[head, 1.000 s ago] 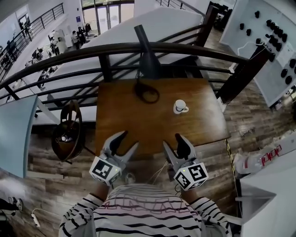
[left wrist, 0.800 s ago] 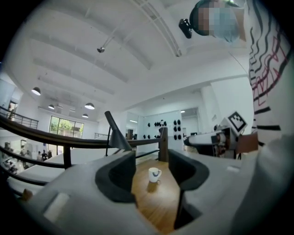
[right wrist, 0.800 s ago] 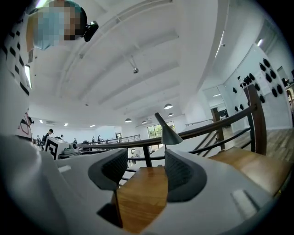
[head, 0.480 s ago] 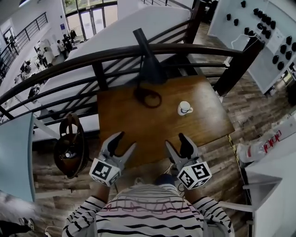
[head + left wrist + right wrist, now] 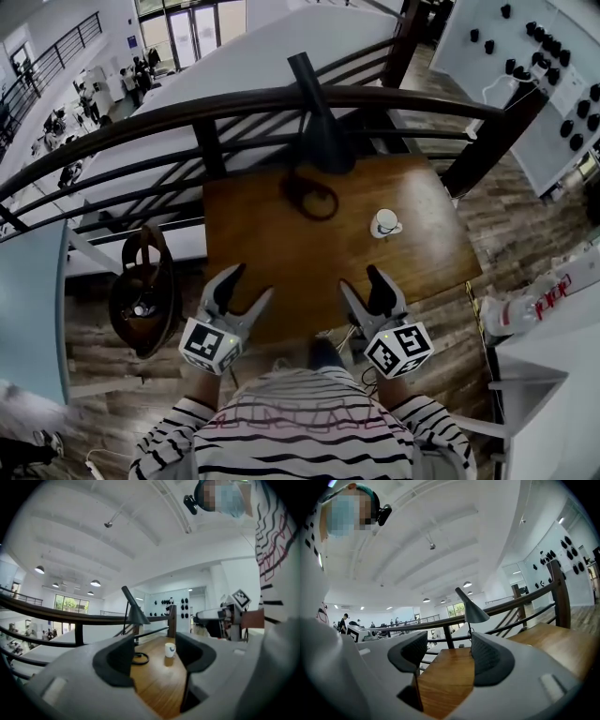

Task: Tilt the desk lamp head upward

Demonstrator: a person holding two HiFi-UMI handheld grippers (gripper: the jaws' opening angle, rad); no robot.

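Note:
The black desk lamp [image 5: 322, 131] stands at the far edge of the wooden table [image 5: 281, 244], its cone head [image 5: 136, 614] pointing down over a ring-shaped base [image 5: 312, 197]. In the right gripper view the cone [image 5: 473, 611] shows just above the right jaw. Both grippers hover over the table's near edge, well short of the lamp. My left gripper [image 5: 251, 281] is open and my right gripper [image 5: 360, 279] is open. The jaws of both have just been opening, with nothing between them. From the left gripper [image 5: 154, 653] I see the lamp and cup ahead; from the right gripper [image 5: 447, 656], the tabletop.
A white cup [image 5: 385, 223] sits right of the lamp base. A dark curved railing [image 5: 187, 108] runs behind the table with a drop beyond. A dark round chair [image 5: 141, 286] stands to the left. A white wall panel [image 5: 553, 66] with black knobs is at the right.
Both grippers have come forward and now reach further over the table's near edge. Their jaws stand a little wider. Lamp and cup have not moved.

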